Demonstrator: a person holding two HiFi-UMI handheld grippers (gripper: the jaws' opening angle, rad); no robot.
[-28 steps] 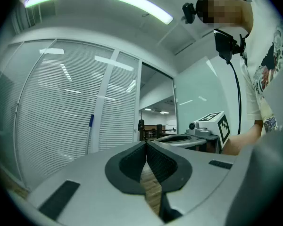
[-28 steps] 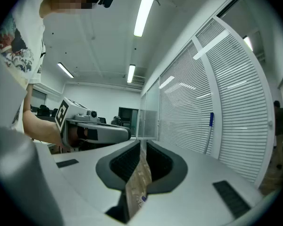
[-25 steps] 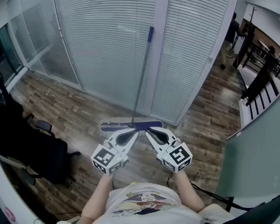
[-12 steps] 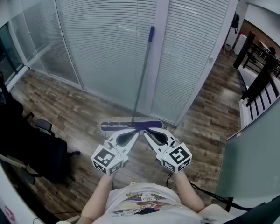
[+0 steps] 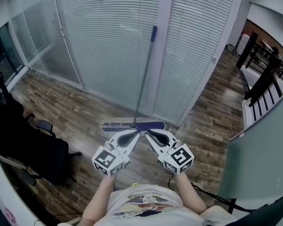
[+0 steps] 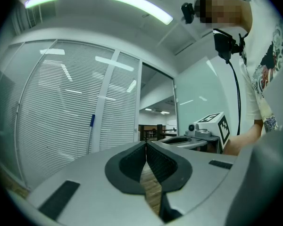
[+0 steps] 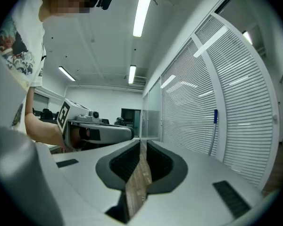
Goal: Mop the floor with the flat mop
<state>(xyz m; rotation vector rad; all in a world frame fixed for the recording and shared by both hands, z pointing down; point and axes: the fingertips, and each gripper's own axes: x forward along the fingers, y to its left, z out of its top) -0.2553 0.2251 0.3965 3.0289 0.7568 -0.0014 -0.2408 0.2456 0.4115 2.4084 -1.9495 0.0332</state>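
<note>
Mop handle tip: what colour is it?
Blue tip on a grey pole; the head view shows it best.

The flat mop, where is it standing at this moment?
In the head view the flat mop stands at centre, handle leaning on the glass wall, head on the wooden floor just ahead of the left gripper and right gripper.
</note>
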